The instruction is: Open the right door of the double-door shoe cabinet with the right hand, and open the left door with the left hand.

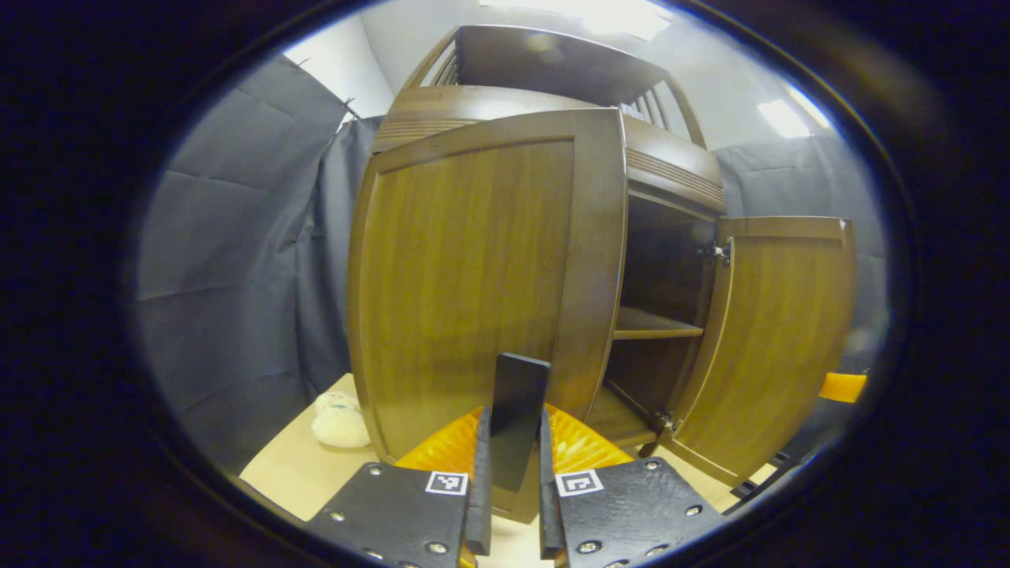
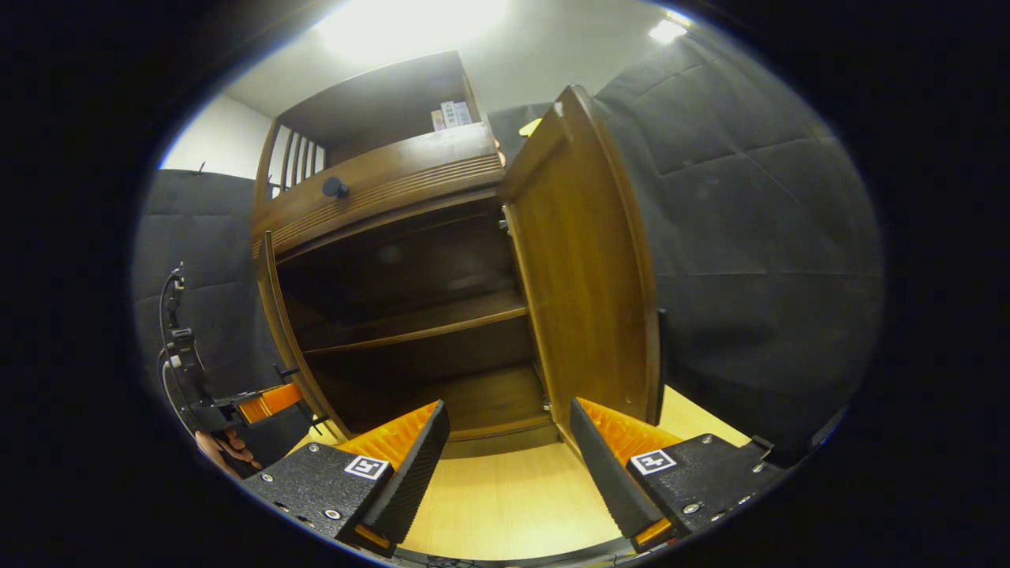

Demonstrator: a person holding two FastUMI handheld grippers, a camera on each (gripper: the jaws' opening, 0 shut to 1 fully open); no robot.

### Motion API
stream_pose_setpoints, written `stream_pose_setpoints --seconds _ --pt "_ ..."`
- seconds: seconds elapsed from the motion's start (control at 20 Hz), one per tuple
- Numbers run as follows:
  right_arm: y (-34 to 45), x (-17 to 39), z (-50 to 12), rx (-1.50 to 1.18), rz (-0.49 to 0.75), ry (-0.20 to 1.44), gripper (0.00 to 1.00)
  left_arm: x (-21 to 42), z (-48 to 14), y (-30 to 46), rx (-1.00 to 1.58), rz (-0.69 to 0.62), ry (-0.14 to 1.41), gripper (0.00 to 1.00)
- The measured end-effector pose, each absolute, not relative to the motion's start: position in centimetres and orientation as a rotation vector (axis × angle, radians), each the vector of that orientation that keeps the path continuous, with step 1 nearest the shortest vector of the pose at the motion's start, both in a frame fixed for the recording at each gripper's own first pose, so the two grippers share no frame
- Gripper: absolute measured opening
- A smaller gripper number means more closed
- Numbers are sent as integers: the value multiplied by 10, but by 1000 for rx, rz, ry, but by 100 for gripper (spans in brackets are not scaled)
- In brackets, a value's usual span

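My left hand-held gripper [image 1: 513, 473] is nearly closed, both fingers pressing on the dark upright handle [image 1: 517, 410] at the free edge of the left door [image 1: 465, 292]. In the left gripper view that door stands partly swung out from the shoe cabinet [image 1: 671, 173].

My right hand-held gripper [image 2: 505, 465] is spread wide and has hold of nothing. It sits low in front of the cabinet, with the right door [image 2: 588, 292] just beside its right finger. That door is already swung well out, showing a shelf [image 2: 418, 323] in the dark interior.

Handling, my judgement: solid wood panels, stiff, moderately heavy, turning on metal hinges [image 1: 718, 252]. They should swing smoothly about the hinge line. The finish looks glossy, so a flat face would be slippery. Best hold is the handle, far from the hinges for leverage; pull along the arc, not straight out.

Writing: square coded markers [image 1: 447, 482] on the gripper bodies; small pale labels [image 2: 450, 114] in the upper shelf, too small to read. No brand visible.
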State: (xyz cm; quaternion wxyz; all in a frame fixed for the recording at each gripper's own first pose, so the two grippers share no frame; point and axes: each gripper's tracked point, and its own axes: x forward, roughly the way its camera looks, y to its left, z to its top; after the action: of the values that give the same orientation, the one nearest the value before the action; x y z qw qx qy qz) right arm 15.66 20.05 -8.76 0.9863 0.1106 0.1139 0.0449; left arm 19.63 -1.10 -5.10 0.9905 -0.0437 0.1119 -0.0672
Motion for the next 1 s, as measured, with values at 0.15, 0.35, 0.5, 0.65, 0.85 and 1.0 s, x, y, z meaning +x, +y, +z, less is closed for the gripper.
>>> stream_pose_setpoints --seconds 0.15,0.35,0.5,0.65,0.85,1.0 --pt "217 165 -91 210 142 238 95 178 -47 8 -111 -119 212 31" --pt "245 170 -93 205 209 251 91 162 -42 29 -88 -92 194 28" --pt "265 173 -94 201 259 258 92 147 -41 48 -39 -88 186 17" --pt "278 176 -92 192 285 253 95 141 -39 61 -18 -98 181 26" --pt "287 178 -93 186 300 261 91 131 -42 85 -4 -83 171 15" --pt "290 178 -96 188 306 272 95 124 -42 111 25 -44 166 8"
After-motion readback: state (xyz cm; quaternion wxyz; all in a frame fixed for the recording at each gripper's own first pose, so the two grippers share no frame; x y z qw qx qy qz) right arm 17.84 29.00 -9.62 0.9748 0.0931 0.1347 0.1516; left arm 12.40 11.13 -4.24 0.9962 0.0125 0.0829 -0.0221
